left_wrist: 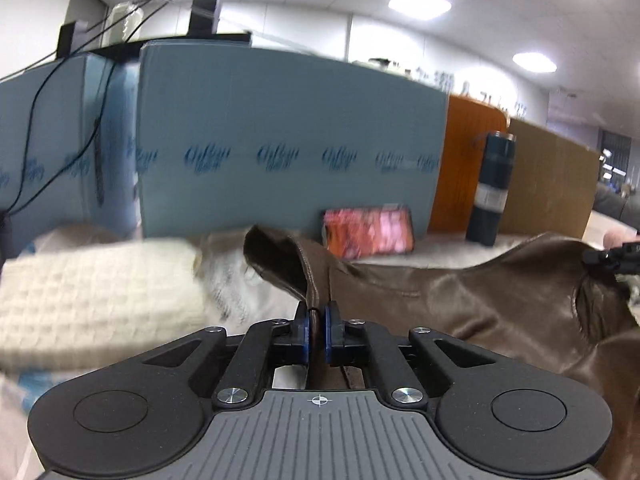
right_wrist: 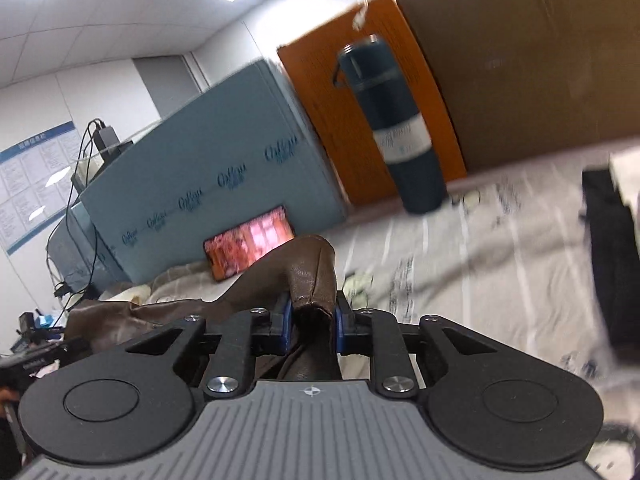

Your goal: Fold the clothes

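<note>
A shiny brown garment (left_wrist: 472, 304) lies stretched between both grippers above a pale printed sheet (right_wrist: 500, 264). My left gripper (left_wrist: 316, 330) is shut on a thin edge of the brown garment, whose flap stands up just beyond the blue pads. In the right wrist view my right gripper (right_wrist: 312, 328) is shut on a thicker bunched fold of the same brown garment (right_wrist: 308, 276). The right gripper (left_wrist: 612, 256) also shows at the far right edge of the left wrist view, at the garment's other end.
A cream waffle-knit cloth (left_wrist: 100, 292) lies left of the left gripper. A phone (left_wrist: 368, 232) with a lit screen leans on a blue foam board (left_wrist: 288, 140). A dark blue flask (right_wrist: 396, 128) stands before orange and brown cardboard (right_wrist: 520, 60). Dark folded clothing (right_wrist: 612, 256) lies at right.
</note>
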Available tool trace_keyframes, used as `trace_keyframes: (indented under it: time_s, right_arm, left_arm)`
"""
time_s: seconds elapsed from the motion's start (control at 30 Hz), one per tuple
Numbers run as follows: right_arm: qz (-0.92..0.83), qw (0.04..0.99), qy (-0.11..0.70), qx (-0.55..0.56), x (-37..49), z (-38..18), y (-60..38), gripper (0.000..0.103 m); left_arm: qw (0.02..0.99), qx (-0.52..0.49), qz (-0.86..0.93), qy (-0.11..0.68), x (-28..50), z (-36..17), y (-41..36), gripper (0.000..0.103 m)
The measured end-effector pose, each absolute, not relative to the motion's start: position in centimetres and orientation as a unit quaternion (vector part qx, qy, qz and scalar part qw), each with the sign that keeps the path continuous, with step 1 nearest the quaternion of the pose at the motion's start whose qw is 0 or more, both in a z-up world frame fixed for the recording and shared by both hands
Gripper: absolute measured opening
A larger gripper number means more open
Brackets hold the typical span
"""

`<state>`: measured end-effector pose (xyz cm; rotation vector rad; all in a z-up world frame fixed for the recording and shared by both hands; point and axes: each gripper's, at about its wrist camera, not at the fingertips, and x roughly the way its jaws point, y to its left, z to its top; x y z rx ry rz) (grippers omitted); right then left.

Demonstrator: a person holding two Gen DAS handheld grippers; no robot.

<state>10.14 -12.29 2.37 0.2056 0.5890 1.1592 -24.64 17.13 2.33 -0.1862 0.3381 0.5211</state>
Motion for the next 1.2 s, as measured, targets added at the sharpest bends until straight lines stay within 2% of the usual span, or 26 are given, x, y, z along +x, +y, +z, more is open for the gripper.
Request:
trace_keyframes:
  time_s: [0.17,0.3,0.37,0.43,0.47,0.5,0.53,0.6,0.87,1.07,1.2]
  right_arm:
    - [0.520,0.799,0.280,0.113,13.0,3.2,-11.8,0.018]
    - [0.496,0.796,0.330,0.109,15.8,0.8,-10.6,0.020]
    - [0.486,0.797,0.345,0.101,16.3,-0.5,-10.1,0.026]
    - [0.474,0.803,0.350,0.097,16.7,-1.6,-9.9,0.036]
    - [0.467,0.805,0.352,0.096,16.9,-1.9,-9.9,0.047]
    - [0.463,0.807,0.354,0.096,17.0,-2.2,-10.0,0.053]
    - [0.462,0.808,0.353,0.096,17.0,-2.2,-10.3,0.054]
    - [0.458,0.817,0.339,0.089,16.7,-1.8,-10.7,0.060]
    - [0.479,0.846,0.229,0.057,11.9,2.3,-13.4,0.079]
    - [0.519,0.839,0.151,0.062,6.6,4.6,-16.8,0.084]
    - [0.562,0.817,0.125,0.015,3.4,5.1,-18.4,0.084]
  left_arm:
    - [0.944,-0.114,0.250,0.184,-21.1,2.1,20.0,0.006]
    - [0.928,-0.138,0.262,0.227,-19.1,-0.3,22.0,0.013]
    - [0.921,-0.142,0.273,0.237,-19.1,-1.1,22.4,0.022]
    - [0.917,-0.149,0.287,0.235,-19.5,-1.4,22.7,0.041]
    - [0.916,-0.159,0.292,0.225,-20.0,-1.3,22.9,0.048]
    - [0.915,-0.170,0.296,0.214,-20.6,-1.1,23.0,0.061]
    - [0.915,-0.182,0.299,0.203,-21.3,-0.9,23.1,0.071]
    - [0.913,-0.204,0.303,0.180,-22.7,-0.2,23.2,0.078]
    - [0.906,-0.306,0.269,0.118,-29.2,0.7,21.3,0.085]
    - [0.898,-0.354,0.236,0.114,-32.7,-0.2,18.6,0.086]
    - [0.908,-0.352,0.177,0.139,-32.3,-0.9,16.9,0.086]
